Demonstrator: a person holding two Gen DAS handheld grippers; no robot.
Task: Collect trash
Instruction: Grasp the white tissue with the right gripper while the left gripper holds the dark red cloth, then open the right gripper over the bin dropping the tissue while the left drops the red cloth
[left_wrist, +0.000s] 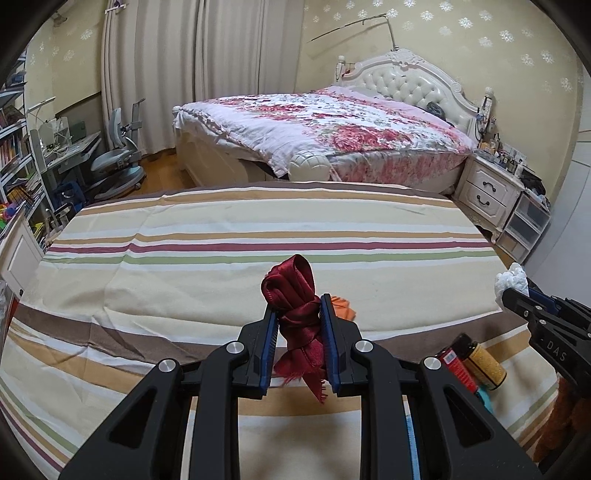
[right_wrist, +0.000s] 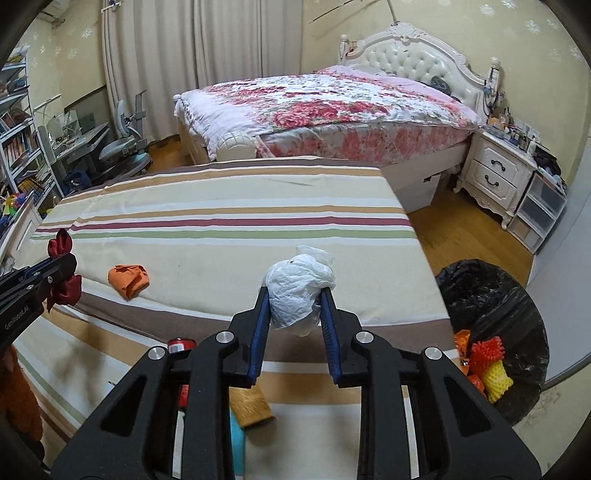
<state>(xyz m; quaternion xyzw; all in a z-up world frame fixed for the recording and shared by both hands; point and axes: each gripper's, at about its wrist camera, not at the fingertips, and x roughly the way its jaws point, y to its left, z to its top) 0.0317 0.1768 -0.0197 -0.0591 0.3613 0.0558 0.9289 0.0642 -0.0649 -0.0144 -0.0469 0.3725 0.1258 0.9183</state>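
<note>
1. Two fingers of the left gripper (left_wrist: 298, 314) pinch a knotted dark red satin ribbon (left_wrist: 295, 295) above the striped bedsheet (left_wrist: 184, 266). It half hides a crumpled orange scrap (left_wrist: 343, 306). The right gripper (left_wrist: 517, 299) reads "DAS", cut off.
2. Right gripper (right_wrist: 291, 306) clamps a crumpled white plastic wad (right_wrist: 299, 291), beside the black-lined bin (right_wrist: 517, 314). Left gripper (right_wrist: 61, 273) reads "GenRobot.AI".

We see a striped bedsheet (right_wrist: 221, 206) covering the bed, with an orange crumpled scrap (right_wrist: 128, 280) lying on it and a lighter (left_wrist: 456, 363) nearer us.
</note>
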